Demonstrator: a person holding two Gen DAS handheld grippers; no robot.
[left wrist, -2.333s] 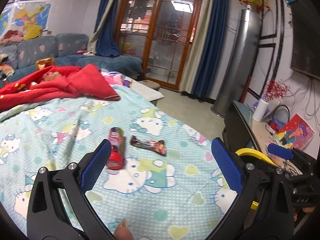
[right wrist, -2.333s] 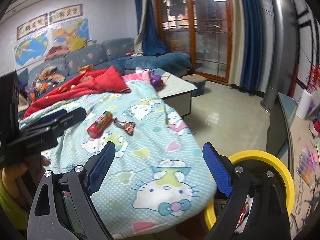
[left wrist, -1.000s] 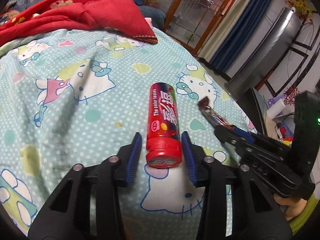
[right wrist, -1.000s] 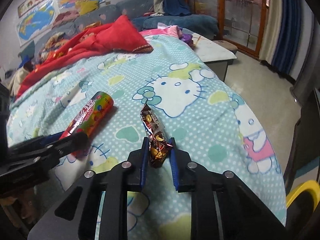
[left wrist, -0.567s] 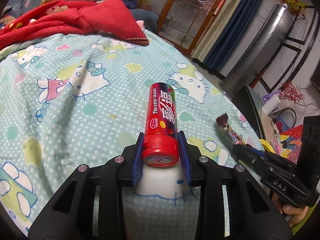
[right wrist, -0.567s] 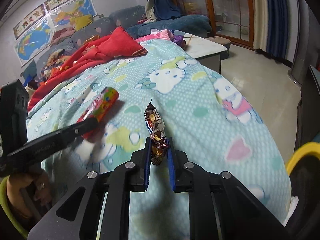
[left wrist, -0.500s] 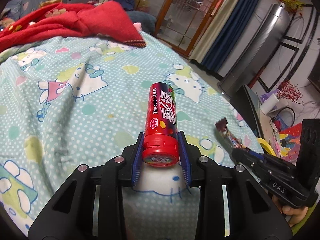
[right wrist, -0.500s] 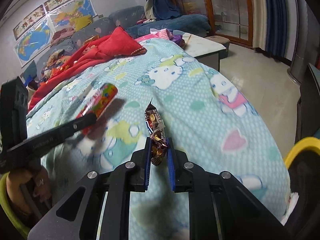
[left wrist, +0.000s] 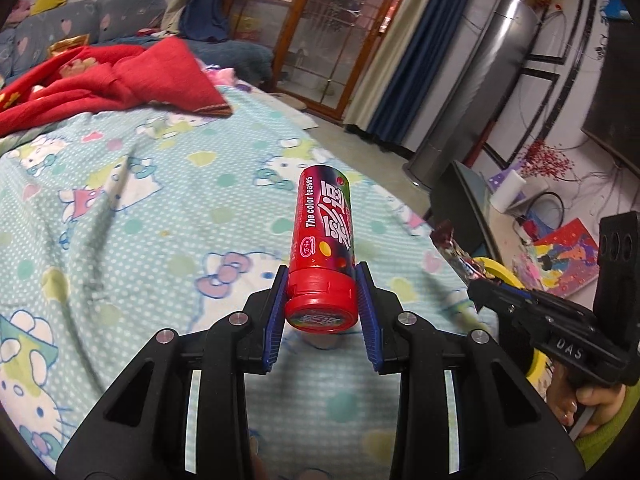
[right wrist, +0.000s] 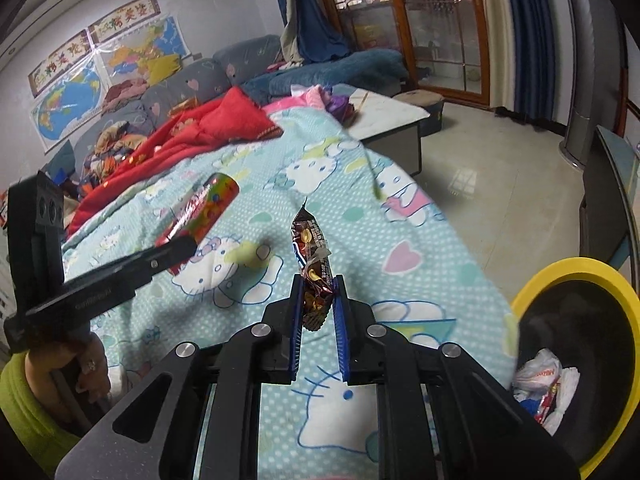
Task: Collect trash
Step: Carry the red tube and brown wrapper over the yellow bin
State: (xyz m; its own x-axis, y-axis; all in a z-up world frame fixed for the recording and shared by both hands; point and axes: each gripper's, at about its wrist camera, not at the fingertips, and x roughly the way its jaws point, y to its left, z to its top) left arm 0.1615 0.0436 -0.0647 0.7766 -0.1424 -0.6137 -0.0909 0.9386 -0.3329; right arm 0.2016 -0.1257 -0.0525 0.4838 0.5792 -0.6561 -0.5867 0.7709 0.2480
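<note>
My left gripper (left wrist: 321, 285) is shut on a red candy tube (left wrist: 323, 236) and holds it lifted above the Hello Kitty blanket (left wrist: 140, 208). The tube also shows in the right wrist view (right wrist: 204, 204). My right gripper (right wrist: 318, 294) is shut on a dark snack wrapper (right wrist: 313, 268), held above the blanket (right wrist: 400, 240); the wrapper also shows in the left wrist view (left wrist: 460, 254). A yellow-rimmed trash bin (right wrist: 576, 276) with trash inside stands low right of the right gripper.
A red blanket (left wrist: 104, 76) lies at the far side of the bed. A low white table (right wrist: 388, 120), a dark cabinet (right wrist: 604, 196) and tiled floor (right wrist: 492, 168) lie beyond the bed edge. Sofas (right wrist: 208, 76) line the back wall.
Both grippers have lifted higher and moved right toward the bin with the tube and the wrapper still held. The bin's inside now shows in the right wrist view.
</note>
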